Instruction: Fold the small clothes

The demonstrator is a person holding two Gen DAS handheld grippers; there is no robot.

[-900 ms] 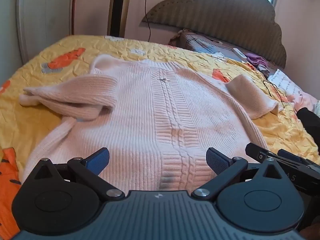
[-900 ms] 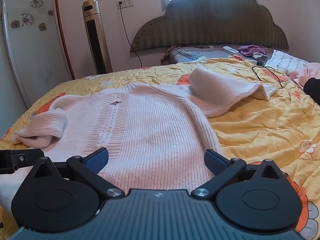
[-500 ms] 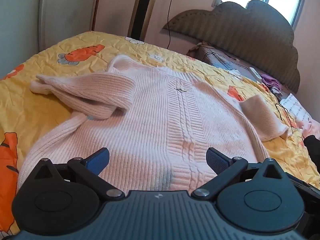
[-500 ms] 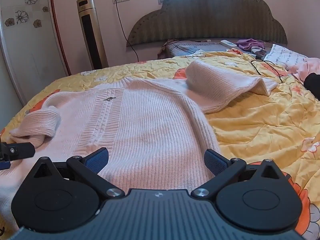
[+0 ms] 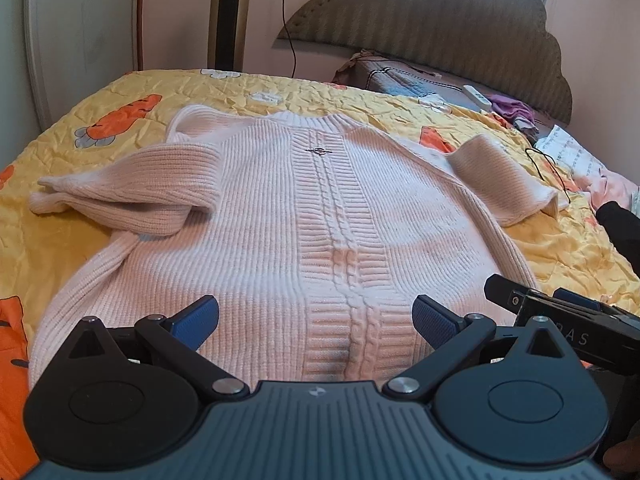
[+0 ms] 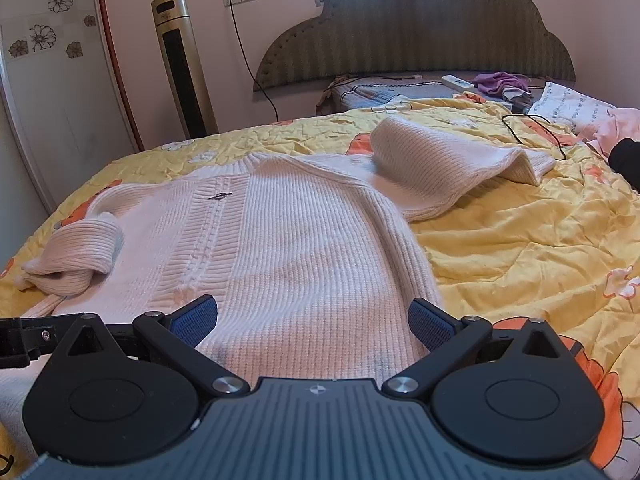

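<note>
A pale pink knit sweater (image 5: 312, 216) lies flat, front up, on the yellow bedspread (image 5: 60, 248), hem toward me; it also shows in the right wrist view (image 6: 288, 248). Its left sleeve (image 5: 136, 192) is crumpled over itself, and its right sleeve (image 6: 440, 160) lies out to the right. My left gripper (image 5: 316, 320) is open and empty above the hem's middle. My right gripper (image 6: 314, 318) is open and empty above the hem's right part. Each gripper's body shows at the edge of the other's view.
A grey headboard (image 6: 416, 28) stands at the far end of the bed. A remote (image 6: 458, 81), purple cloth (image 6: 498, 82), a black cable (image 6: 532, 132) and pink cloth (image 6: 616, 124) lie at the far right. A tower fan (image 6: 182, 64) stands by the wall.
The left wrist view swung left and then back toward centre, a little higher over the hem. The right gripper barely moved. The sweater has not moved.
</note>
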